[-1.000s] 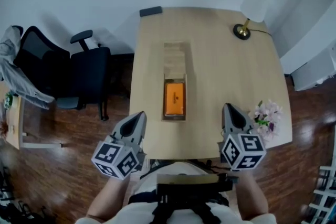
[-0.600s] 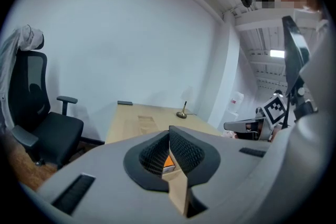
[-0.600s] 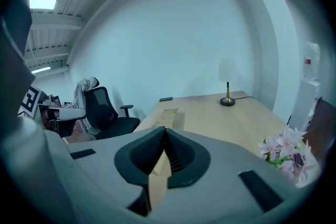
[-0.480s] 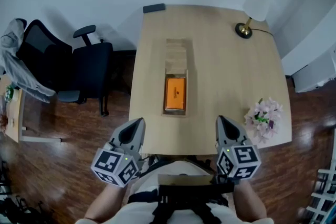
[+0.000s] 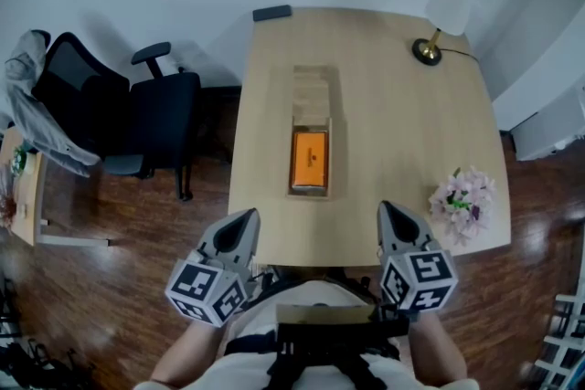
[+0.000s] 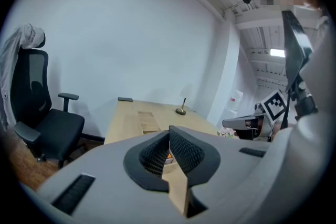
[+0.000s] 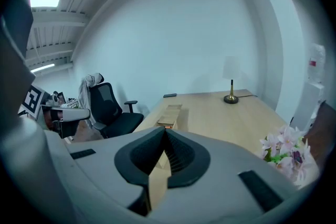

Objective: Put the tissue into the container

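Left gripper [image 5: 245, 219] and right gripper [image 5: 388, 213], clenched empty, likely needed opening before reaching the orange rectangular tissue pack [image 5: 309, 160] at twelve o'clock.

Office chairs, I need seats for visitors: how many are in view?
1: a black office chair left of the table, grey garment over its back. Others may be out of view.

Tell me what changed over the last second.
The left gripper and the right gripper both drew back a little toward the person, over the near edge of the table. Nothing was taken hold of or let go; both stay shut and empty. The orange pack in the box, the lamp, flowers and chair are as before.
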Demonstrator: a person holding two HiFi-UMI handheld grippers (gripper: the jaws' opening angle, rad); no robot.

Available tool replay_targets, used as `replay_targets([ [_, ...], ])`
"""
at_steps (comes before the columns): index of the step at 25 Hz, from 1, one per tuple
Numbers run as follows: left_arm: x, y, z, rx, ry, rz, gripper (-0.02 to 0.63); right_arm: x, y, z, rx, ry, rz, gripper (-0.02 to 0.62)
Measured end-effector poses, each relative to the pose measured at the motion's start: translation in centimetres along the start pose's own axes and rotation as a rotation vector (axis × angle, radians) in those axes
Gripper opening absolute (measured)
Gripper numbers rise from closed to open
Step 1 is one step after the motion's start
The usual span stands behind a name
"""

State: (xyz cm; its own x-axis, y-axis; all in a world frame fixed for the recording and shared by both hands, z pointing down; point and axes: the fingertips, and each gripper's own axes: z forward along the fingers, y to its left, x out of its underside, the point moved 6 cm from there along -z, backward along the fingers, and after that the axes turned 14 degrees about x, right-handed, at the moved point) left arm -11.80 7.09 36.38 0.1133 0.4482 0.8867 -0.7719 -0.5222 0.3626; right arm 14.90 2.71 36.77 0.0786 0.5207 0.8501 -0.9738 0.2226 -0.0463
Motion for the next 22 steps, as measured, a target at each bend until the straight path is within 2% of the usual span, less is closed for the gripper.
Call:
replay_targets([
  [8,0.14,0.15,-0.62,-0.002,-0.006,-0.001,-0.005,-0.6,-0.14,-0.42,0.025,-0.017,-0.033,-0.003],
  [22,-0.03,-0.04,-0.48,0.013,-0.006,0.002,-0.005,-0.36,0.3,-0.56,0.004,0.006,-0.066,-0.005],
])
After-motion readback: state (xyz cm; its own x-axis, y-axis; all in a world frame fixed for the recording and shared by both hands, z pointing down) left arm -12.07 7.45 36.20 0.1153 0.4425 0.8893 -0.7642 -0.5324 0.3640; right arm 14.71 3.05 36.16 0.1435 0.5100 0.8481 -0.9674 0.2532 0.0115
